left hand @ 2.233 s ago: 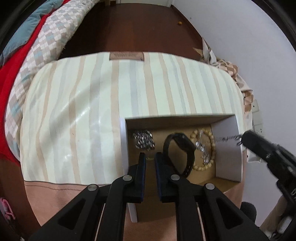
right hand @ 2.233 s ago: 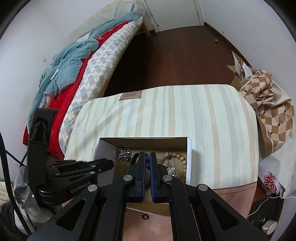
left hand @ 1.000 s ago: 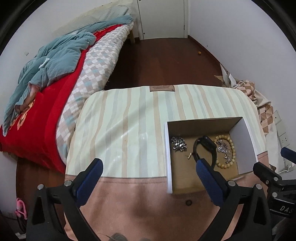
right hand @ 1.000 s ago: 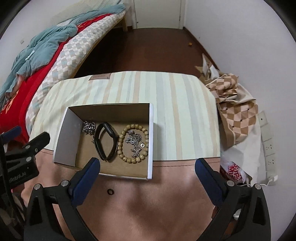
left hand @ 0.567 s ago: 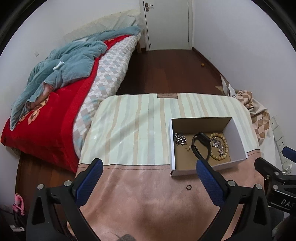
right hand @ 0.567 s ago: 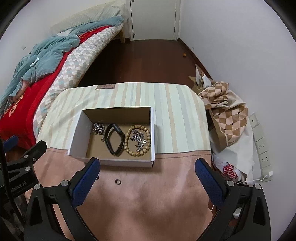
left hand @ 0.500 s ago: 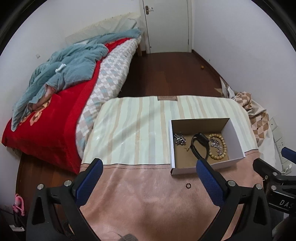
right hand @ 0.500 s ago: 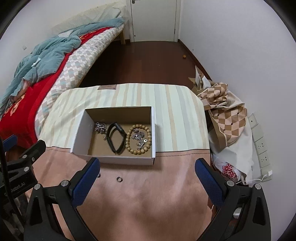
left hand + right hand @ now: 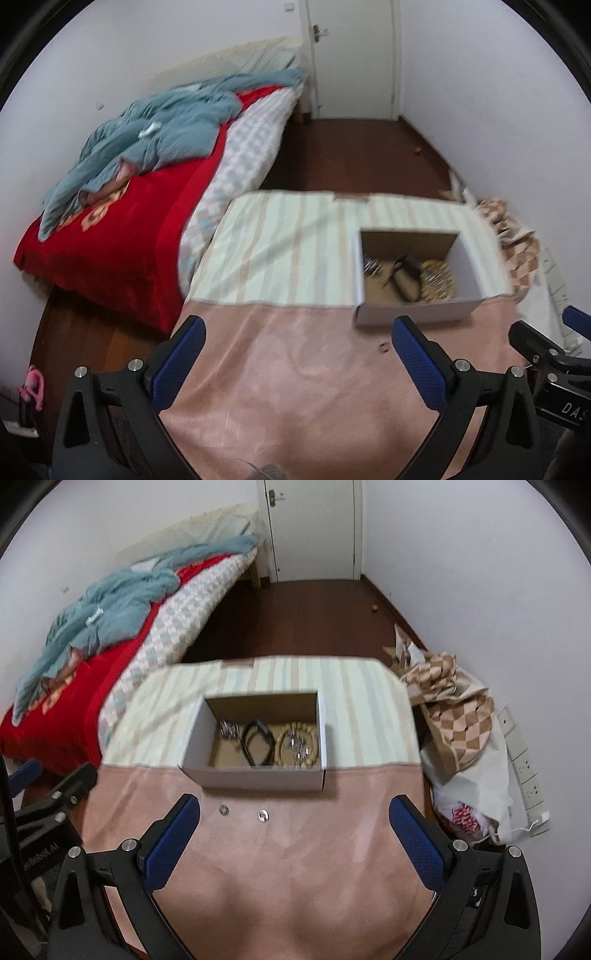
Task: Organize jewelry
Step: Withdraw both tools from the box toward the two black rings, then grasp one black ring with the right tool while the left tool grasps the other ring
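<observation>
Right wrist view shows the right hand-held gripper [image 9: 294, 834] spread wide and empty above the pink cloth of the table [image 9: 295, 886]. Two small metal rings [image 9: 262, 815] lie on that cloth just in front of the open white cardboard box [image 9: 258, 777], which already holds a black band [image 9: 256, 746], a wooden bead bracelet [image 9: 298, 747] and a silver chain cluster [image 9: 229, 730]. The left hand-held gripper [image 9: 297, 360] is likewise wide and holds nothing. Judging by this, the loose rings come next: narrow the fingers first, descend straight over one ring, pinch across its rim without snagging cloth, then lift clear of the box wall before releasing inside.
</observation>
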The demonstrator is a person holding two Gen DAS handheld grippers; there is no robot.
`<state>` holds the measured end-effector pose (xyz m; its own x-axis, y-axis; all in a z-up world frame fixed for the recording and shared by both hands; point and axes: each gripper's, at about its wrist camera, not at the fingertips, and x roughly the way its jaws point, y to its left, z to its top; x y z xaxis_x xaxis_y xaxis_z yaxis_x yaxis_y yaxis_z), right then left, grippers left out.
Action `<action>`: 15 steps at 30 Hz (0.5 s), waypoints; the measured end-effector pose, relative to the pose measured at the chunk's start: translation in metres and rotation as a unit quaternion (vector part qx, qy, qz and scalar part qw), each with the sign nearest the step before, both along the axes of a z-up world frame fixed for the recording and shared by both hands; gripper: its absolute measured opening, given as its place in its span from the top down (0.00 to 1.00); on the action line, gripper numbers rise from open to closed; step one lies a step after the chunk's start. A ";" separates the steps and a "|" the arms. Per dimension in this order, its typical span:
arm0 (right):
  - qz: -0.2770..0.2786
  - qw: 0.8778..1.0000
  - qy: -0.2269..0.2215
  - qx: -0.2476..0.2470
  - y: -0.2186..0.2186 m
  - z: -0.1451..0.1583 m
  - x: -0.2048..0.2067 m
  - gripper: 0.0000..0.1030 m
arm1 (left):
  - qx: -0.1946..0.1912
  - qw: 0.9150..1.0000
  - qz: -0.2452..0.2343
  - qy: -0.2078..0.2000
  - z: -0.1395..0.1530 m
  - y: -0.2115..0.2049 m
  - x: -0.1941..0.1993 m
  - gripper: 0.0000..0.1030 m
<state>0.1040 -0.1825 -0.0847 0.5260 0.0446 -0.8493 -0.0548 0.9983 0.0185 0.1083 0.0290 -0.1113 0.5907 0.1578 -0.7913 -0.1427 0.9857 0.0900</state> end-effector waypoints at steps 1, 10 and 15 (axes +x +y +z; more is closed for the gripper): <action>-0.001 1.000 0.004 0.002 0.000 -0.010 0.001 0.00 | 0.004 1.000 0.008 0.008 -0.010 0.002 0.000 0.00; 0.014 0.997 0.043 0.057 0.011 -0.130 0.023 0.44 | 0.034 0.994 0.056 0.092 -0.110 0.030 0.021 0.00; 0.035 0.997 0.044 0.050 0.028 -0.160 0.031 0.50 | 0.040 0.990 0.056 0.124 -0.135 0.039 0.025 0.00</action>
